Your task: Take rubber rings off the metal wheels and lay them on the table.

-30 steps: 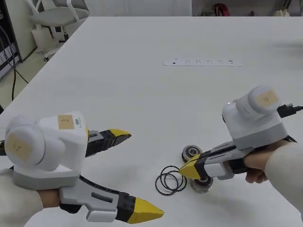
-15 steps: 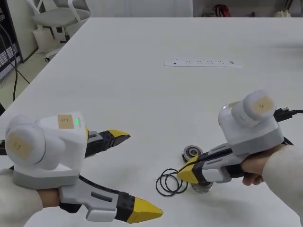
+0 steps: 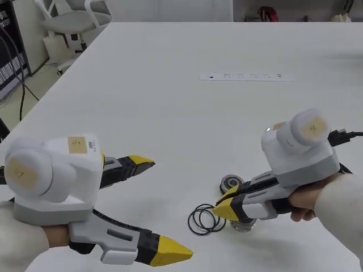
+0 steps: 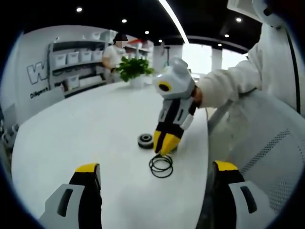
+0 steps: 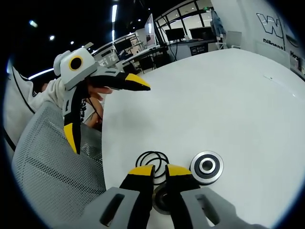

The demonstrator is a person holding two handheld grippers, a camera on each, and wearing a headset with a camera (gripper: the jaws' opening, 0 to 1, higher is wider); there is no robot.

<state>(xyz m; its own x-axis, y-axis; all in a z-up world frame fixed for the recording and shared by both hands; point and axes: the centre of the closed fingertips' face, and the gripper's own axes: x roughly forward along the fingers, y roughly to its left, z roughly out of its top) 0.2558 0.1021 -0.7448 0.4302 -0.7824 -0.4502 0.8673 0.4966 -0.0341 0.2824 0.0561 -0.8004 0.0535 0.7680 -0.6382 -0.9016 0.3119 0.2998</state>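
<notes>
Several black rubber rings [image 3: 204, 220] lie overlapped on the white table, also seen as the rings [image 4: 161, 167] and the rings [image 5: 151, 159]. One metal wheel [image 3: 229, 183] lies flat just beyond them. A second wheel [image 3: 242, 225] sits under my right gripper [image 3: 218, 211], whose yellow tips are nearly together right beside the rings. In its own view the right gripper [image 5: 159, 170] shows a narrow gap with that wheel [image 5: 159, 199] below, and I see nothing pinched. My left gripper [image 3: 160, 208] stands wide open, left of the rings and holding nothing.
A white power strip [image 3: 245, 76] lies farther back on the table [image 3: 170, 96]. An office chair [image 3: 71, 17] stands beyond the table's far left corner. A mesh chair back [image 5: 52, 162] is close to the near edge.
My right gripper has tipped down and its tips have slid slightly left, closer to the rings. The left gripper holds its place, still open.
</notes>
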